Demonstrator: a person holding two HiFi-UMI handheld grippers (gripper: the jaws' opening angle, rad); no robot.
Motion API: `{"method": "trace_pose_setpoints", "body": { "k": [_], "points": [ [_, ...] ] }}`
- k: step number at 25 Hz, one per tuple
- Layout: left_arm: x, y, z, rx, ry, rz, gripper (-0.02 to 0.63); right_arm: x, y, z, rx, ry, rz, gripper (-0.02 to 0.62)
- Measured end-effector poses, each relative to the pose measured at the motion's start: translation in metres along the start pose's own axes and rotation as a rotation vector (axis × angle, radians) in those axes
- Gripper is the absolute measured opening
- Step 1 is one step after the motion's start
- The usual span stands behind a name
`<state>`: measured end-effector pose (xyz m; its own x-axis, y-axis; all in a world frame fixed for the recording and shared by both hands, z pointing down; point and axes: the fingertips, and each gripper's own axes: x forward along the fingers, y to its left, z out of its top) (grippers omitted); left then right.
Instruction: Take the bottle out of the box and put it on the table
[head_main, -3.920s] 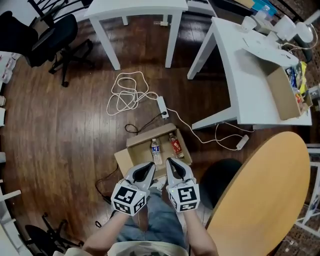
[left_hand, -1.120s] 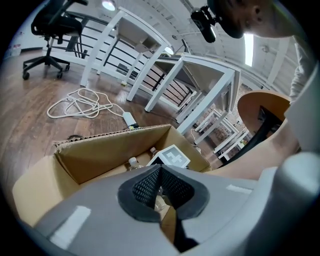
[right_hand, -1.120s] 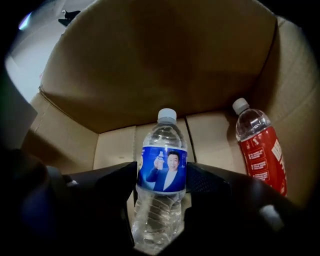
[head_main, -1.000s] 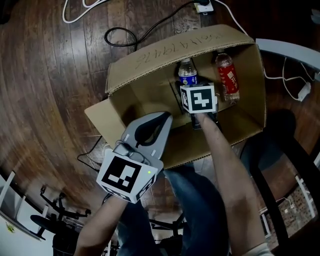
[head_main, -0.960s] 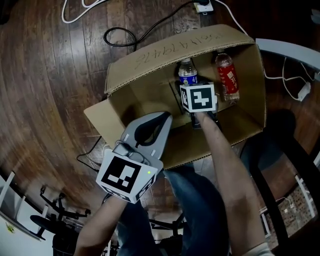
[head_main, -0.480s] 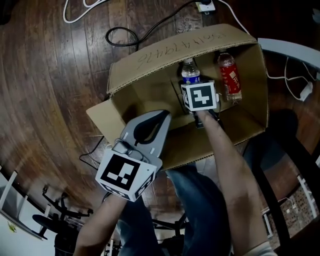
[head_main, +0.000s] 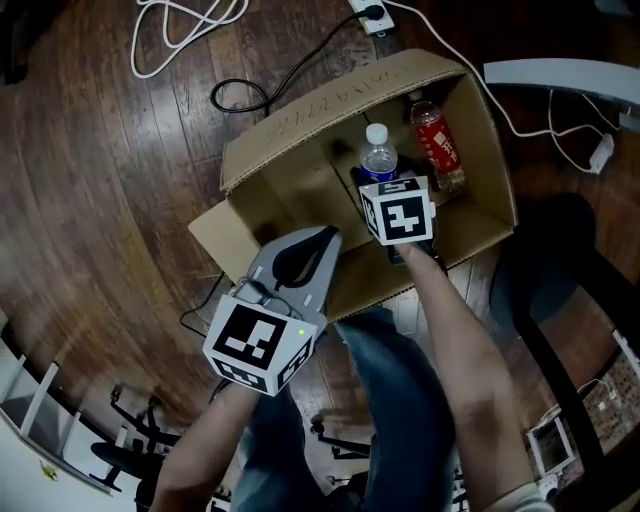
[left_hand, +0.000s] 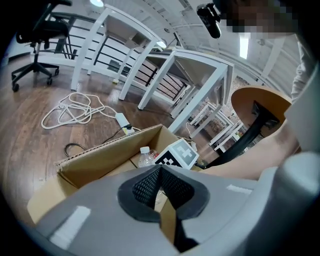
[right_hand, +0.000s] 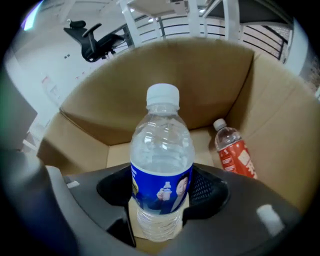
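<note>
An open cardboard box (head_main: 300, 112) stands on the wooden floor. My right gripper (right_hand: 161, 200) reaches down into it. Its jaws have just been closing and now press both sides of a clear water bottle (right_hand: 162, 165) with a blue label and white cap, held upright above the box floor. From the head camera the bottle's cap (head_main: 377, 133) shows just beyond the marker cube (head_main: 398, 210). A red-labelled bottle (head_main: 433, 140) lies in the box's right corner. Near the box's front wall my left gripper (head_main: 326, 236) hovers shut, with nothing between its jaws.
A white cable (head_main: 190, 30), a black cable (head_main: 240, 95) and a power strip (head_main: 365, 12) lie on the floor behind the box. A white table bar (head_main: 560, 72) is at the right. White tables, an office chair (left_hand: 42, 40) and a round wooden table (left_hand: 255, 100) stand around.
The right gripper has risen with the blue-label bottle, lifting it off the box floor. The left gripper has risen a little too.
</note>
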<state>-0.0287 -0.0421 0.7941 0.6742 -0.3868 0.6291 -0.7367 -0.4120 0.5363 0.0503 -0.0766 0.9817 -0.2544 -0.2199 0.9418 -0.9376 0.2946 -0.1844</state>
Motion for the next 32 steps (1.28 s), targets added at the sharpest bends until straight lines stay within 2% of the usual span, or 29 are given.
{"method": "trace_pose_setpoints", "body": {
  "k": [11,17,24,32],
  "points": [
    [-0.069,-0.07,0.061,0.131,0.008,-0.036,0.0,-0.133,0.026,0.037,0.103,-0.15,0.0,0.285],
    [-0.121,-0.101,0.097,0.141,-0.026,-0.017,0.0,-0.22,0.052,0.056,0.138,-0.23,0.008,0.285],
    [-0.168,-0.142,0.131,0.208,-0.052,-0.045,0.0,-0.311,0.081,0.084,0.139,-0.312,0.002,0.287],
    [-0.24,-0.185,0.194,0.241,-0.153,-0.02,0.0,-0.441,0.124,0.135,0.11,-0.467,-0.007,0.288]
  ]
}}
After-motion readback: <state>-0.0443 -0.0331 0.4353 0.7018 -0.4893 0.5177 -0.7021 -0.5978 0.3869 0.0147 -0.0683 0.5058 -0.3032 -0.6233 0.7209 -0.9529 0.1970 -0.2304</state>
